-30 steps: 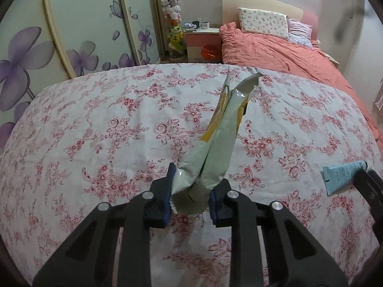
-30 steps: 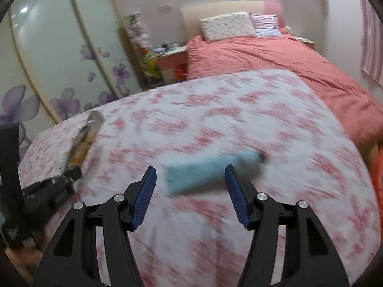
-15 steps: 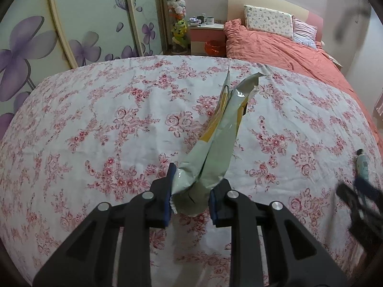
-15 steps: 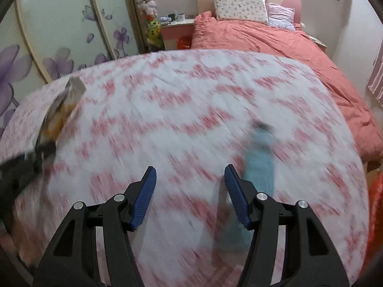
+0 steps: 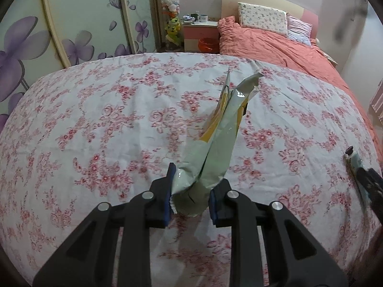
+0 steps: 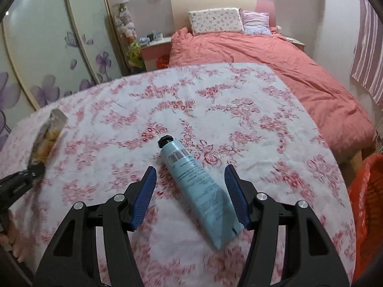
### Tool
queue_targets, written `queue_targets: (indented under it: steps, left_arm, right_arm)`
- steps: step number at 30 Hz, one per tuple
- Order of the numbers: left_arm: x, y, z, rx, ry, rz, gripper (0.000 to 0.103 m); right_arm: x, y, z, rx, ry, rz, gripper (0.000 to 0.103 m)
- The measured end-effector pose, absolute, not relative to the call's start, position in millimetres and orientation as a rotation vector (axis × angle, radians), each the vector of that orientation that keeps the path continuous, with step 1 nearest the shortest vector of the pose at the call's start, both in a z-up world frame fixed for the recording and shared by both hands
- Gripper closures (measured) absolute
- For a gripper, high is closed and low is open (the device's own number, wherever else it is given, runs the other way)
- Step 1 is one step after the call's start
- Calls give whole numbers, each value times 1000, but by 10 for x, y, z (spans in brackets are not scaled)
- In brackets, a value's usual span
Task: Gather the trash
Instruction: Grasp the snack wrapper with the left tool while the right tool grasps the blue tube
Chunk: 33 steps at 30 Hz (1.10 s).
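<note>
1. Left tongs [image 5: 191, 191]: clenched on the lower end of an empty snack wrapper [image 5: 215, 143], pale green with yellow print. The wrapper stands up and leans toward 1 o'clock, clear of the floral bedspread [image 5: 95, 119].
2. Risk there: the grip looks to be on a crumpled corner of slick foil. A quick swing could let it slide out, and the loose top could catch air and twist free.
3. Right tongs [image 6: 190, 186]: released, jaws spread wide, hanging over a light blue tube [image 6: 196, 181]. The tube lies flat on the bedspread between the two pads, black cap at 11 o'clock, crimped end at 5 o'clock, close to the right pad.
4. Risk there: the tube sits skewed to the jaw line, not square. Closing now may pinch only the flat crimped tail, so the tube pivots or squirts out sideways.
5. The bedspread is soft. Pressing down to reach the tube could sink the pads into the cloth and pick up a fold of fabric along with it, or instead of it.
6. The picture is smeared toward the left edge of the right view, so the right tongs seem to be moving. Closing before they settle would likely miss.
7. An orange basket [image 6: 366, 203] sits at 3 o'clock off the bed edge, probably the bin. A weak hold on either piece could drop it on the floor short of the basket.
8. A second, coral-covered bed [image 6: 275, 71] at 12 o'clock is well apart and of no concern.
</note>
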State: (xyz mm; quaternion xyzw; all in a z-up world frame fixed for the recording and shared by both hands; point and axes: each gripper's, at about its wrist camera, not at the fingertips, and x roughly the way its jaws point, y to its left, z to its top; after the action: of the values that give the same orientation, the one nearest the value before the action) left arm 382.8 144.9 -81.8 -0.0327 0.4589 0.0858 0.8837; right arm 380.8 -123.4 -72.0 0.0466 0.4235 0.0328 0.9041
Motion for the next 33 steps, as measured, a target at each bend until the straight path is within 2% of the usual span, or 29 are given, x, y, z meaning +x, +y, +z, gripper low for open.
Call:
queue_targets:
  steps: [1, 5, 19, 22, 33]
  left_arm:
    - [3833, 1425, -820, -68, 956, 172, 79]
    - [3804, 1314, -820, -65, 958, 130, 79]
    - [3876, 1059, -852, -68, 980, 76, 74]
    - [3893, 1038, -857, -69, 976, 75, 77]
    - [3712, 932, -631, -87, 928, 39, 81]
  right_arm:
    - [3841, -1238, -746, 89, 886, 61, 44]
    - [3796, -1274, -736, 149, 929, 146, 57]
    - [3842, -1163, -775, 105, 896, 96, 57]
    - [3837, -1173, -775, 112, 896, 96, 74]
    - [3474, -1421, -596, 175, 848, 101, 74]
